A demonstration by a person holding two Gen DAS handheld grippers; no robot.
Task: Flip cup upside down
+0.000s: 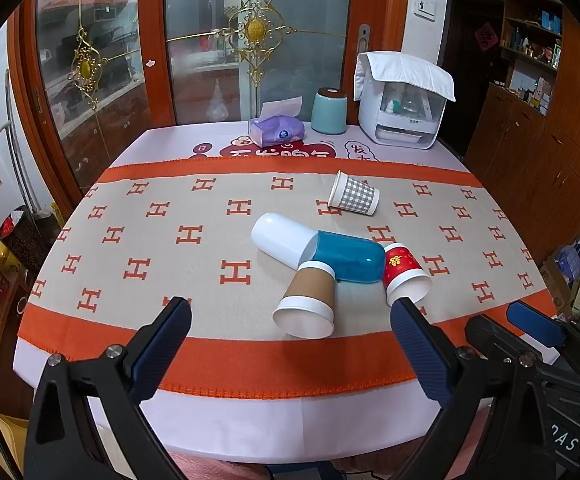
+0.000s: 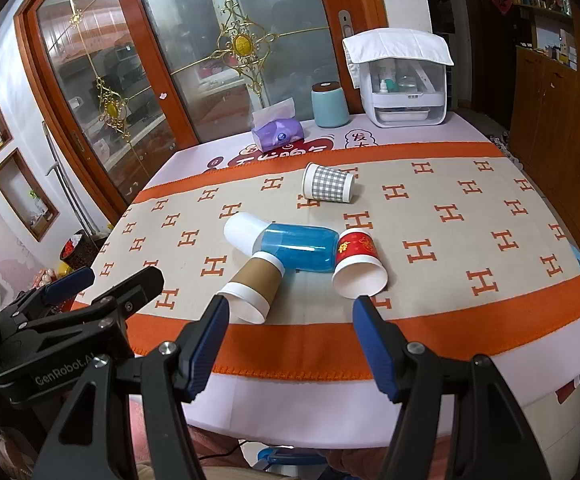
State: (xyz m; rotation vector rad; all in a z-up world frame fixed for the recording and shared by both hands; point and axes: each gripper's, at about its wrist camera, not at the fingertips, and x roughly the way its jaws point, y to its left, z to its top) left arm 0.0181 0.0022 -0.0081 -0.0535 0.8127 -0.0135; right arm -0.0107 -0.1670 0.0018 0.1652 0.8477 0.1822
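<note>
Several cups lie on their sides on the patterned cloth. A brown paper cup lies nearest, mouth toward me. A red paper cup lies to its right. A blue cup and a white cup lie behind them. A grey checked cup lies farther back. My left gripper is open, above the table's near edge, short of the brown cup. My right gripper is open, short of the brown and red cups.
At the table's far edge stand a purple tissue pack, a teal canister and a white appliance under a cloth. Glass doors stand behind; a wooden cabinet is at right.
</note>
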